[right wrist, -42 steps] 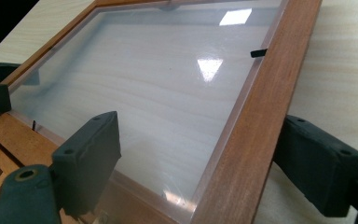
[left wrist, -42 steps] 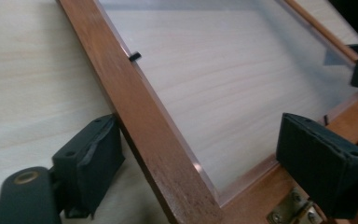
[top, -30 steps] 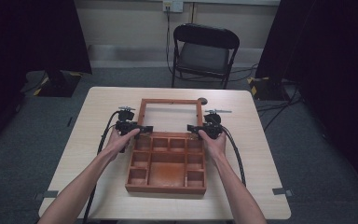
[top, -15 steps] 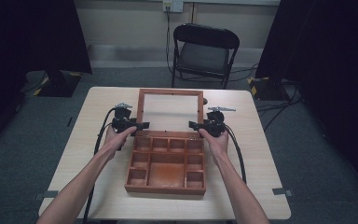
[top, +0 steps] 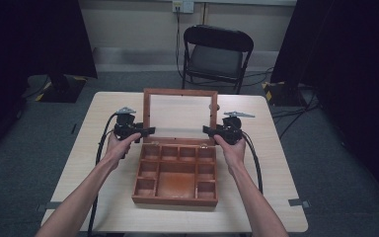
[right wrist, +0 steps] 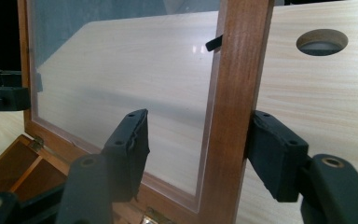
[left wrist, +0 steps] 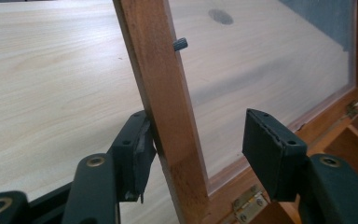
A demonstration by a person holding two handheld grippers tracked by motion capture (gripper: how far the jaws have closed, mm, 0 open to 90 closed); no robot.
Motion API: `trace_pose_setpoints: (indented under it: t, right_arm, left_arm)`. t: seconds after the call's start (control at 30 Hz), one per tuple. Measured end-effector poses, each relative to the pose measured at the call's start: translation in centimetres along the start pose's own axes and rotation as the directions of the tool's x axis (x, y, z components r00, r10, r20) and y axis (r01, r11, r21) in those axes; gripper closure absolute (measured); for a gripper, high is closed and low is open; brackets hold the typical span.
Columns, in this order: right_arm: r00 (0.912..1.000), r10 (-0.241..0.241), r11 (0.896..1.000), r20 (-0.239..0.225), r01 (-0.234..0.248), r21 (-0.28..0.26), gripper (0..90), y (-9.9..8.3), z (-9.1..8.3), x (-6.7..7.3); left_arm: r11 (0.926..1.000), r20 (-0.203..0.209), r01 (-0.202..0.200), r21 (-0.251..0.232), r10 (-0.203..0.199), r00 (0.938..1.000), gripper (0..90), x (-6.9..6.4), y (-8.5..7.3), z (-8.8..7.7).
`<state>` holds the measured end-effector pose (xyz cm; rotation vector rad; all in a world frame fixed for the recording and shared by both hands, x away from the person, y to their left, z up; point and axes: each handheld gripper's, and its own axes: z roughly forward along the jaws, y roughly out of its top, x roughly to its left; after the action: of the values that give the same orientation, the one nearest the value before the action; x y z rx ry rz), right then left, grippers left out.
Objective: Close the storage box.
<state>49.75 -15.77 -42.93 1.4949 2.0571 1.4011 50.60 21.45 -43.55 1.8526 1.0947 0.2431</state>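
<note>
Lid (top: 180, 92) raised upright since earlier, glazed wooden frame over compartmented box (top: 175, 173).
Left tongs (top: 147, 131), right tongs (top: 208, 130) open astride side rails; pale worktop (top: 271, 163) beyond.

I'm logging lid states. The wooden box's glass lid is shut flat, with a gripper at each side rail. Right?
Not quite: the lid stands raised, open on its hinges, as the high view shows. The left gripper and right gripper do straddle its side rails above the wooden box.

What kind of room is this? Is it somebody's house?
Probably not a house. It looks like a studio or lab set up for recording: black curtains hang on both sides, cables run over the grey carpet, tape marks sit by the wooden table, and a folding chair stands behind.
</note>
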Motion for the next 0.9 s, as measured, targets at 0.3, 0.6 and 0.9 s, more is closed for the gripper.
trace_pose_setpoints:
  t: [0.3, 0.6, 0.9]
  right_arm:
    - [0.9998, -0.012, 0.999, -0.014, 0.011, -0.033, 43.8, -0.3, -1.6, 0.7]
    - [0.9998, -0.013, 1.000, -0.016, 0.012, -0.020, 46.3, -0.3, -2.8, 1.4]
    - [0.9986, -0.035, 0.999, -0.040, 0.034, -0.020, 48.2, -0.7, -4.0, 1.7]
  left_arm:
    - [0.9994, 0.027, -0.026, -0.024, 0.027, 0.9993, 43.8, -0.8, 0.1, -1.3]
    - [0.9977, 0.064, -0.037, -0.057, 0.041, 0.9971, 50.3, -0.9, -0.1, -2.5]
    - [0.9952, 0.089, -0.059, -0.077, 0.066, 0.9938, 53.2, -1.3, -0.1, -3.7]
